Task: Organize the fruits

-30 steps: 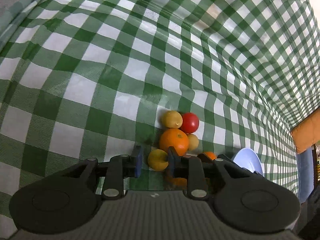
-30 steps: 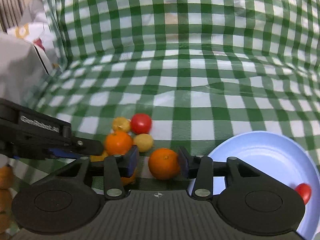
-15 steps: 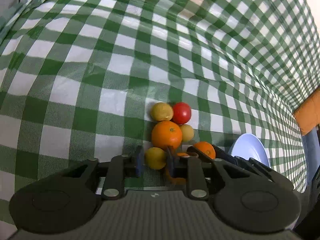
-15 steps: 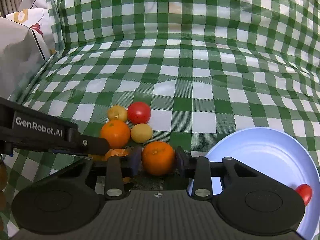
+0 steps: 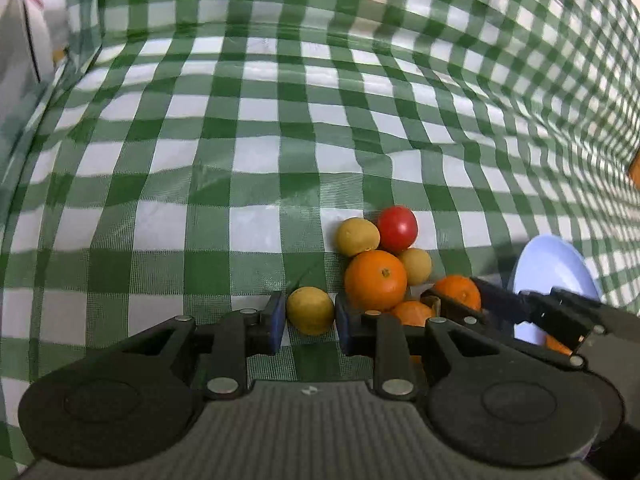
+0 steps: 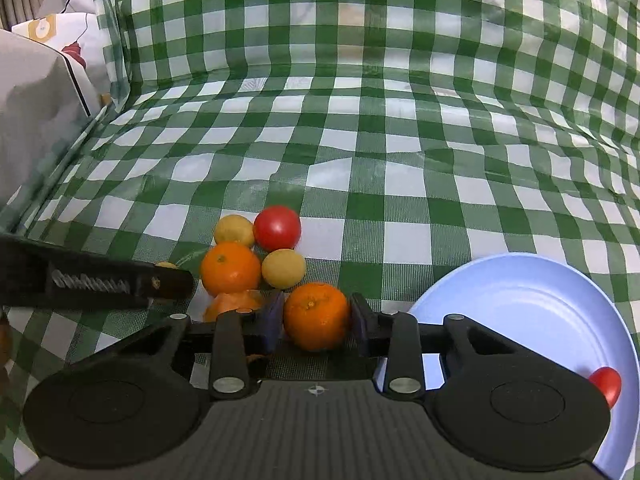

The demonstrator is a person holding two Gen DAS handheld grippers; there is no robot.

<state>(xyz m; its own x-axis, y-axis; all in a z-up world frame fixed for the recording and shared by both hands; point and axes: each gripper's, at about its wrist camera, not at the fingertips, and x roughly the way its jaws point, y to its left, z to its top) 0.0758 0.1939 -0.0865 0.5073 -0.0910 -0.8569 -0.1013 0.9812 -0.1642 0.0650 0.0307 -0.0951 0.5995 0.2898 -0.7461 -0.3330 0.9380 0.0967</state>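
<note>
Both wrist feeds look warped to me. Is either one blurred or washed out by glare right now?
Left wrist view: checks on the tablecloth bow outward from fisheye distortion, upper corners are soft, the yellow fruit between the fingers is sharp. Right wrist view: same bowing; the orange is crisp, mild sheen on the cloth, the other gripper's lettering at left is smeared.

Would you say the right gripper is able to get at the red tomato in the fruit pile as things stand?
Probably not yet. The right gripper is shut on an orange, and a yellow fruit sits between it and the red tomato. It would need to unload first.
</note>
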